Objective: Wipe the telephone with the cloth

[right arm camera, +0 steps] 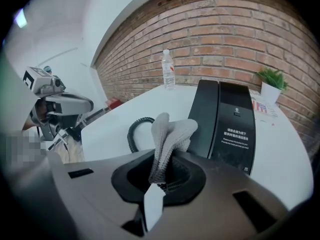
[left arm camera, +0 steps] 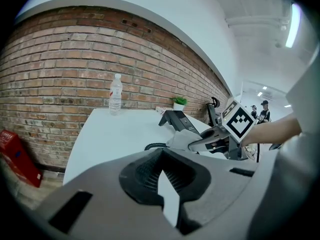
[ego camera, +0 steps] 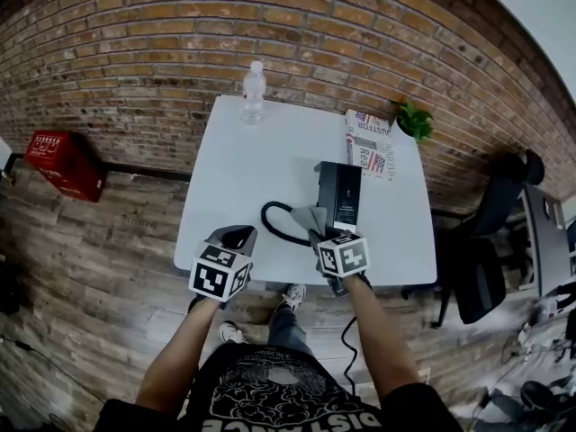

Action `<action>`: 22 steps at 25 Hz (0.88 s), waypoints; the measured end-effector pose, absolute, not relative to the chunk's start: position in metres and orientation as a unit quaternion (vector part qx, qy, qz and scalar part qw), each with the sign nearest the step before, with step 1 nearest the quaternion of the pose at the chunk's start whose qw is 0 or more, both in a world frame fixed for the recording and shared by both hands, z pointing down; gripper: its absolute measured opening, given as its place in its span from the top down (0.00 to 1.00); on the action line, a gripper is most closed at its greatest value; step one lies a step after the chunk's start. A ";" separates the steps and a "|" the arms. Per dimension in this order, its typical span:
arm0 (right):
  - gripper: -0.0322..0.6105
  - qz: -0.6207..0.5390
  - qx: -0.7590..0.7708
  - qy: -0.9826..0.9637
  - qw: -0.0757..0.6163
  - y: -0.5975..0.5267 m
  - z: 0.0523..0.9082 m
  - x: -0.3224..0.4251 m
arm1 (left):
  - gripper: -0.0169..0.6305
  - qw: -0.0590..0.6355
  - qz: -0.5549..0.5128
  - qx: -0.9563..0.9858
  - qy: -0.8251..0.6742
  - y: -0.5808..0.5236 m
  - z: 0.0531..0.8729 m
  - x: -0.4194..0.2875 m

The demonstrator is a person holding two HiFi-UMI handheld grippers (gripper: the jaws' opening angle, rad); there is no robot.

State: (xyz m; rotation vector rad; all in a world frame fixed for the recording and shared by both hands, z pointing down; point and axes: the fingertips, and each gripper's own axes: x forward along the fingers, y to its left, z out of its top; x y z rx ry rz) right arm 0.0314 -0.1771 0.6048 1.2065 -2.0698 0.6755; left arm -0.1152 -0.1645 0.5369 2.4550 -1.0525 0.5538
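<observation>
A black telephone lies on the white table, and its coiled cord loops off its near left side. My right gripper hovers at the phone's near end, shut on a grey cloth. In the right gripper view the cloth stands up out of that gripper, just in front of the telephone. My left gripper is over the table's front edge, left of the cord, shut on nothing. From it I see the telephone and the cloth.
A water bottle stands at the table's far edge. Newspapers and a small potted plant sit at the far right corner. A brick wall runs behind. A red box is on the floor left, an office chair right.
</observation>
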 end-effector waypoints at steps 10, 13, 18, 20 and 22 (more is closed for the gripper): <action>0.93 0.214 0.472 -0.807 0.283 -0.202 0.551 0.034 | 0.96 0.209 0.193 0.884 -0.370 -0.180 0.536 -0.101; 0.93 0.200 0.477 -0.812 0.271 -0.214 0.531 0.040 | 0.96 0.209 0.192 0.886 -0.367 -0.189 0.534 -0.094; 0.93 0.183 0.484 -0.818 0.253 -0.240 0.502 0.057 | 0.96 0.210 0.192 0.886 -0.367 -0.206 0.533 -0.082; 0.93 0.176 0.488 -0.817 0.250 -0.251 0.492 0.066 | 0.96 0.210 0.191 0.886 -0.367 -0.214 0.531 -0.076; 0.93 0.170 0.492 -0.817 0.249 -0.263 0.485 0.075 | 0.96 0.209 0.191 0.886 -0.367 -0.222 0.528 -0.071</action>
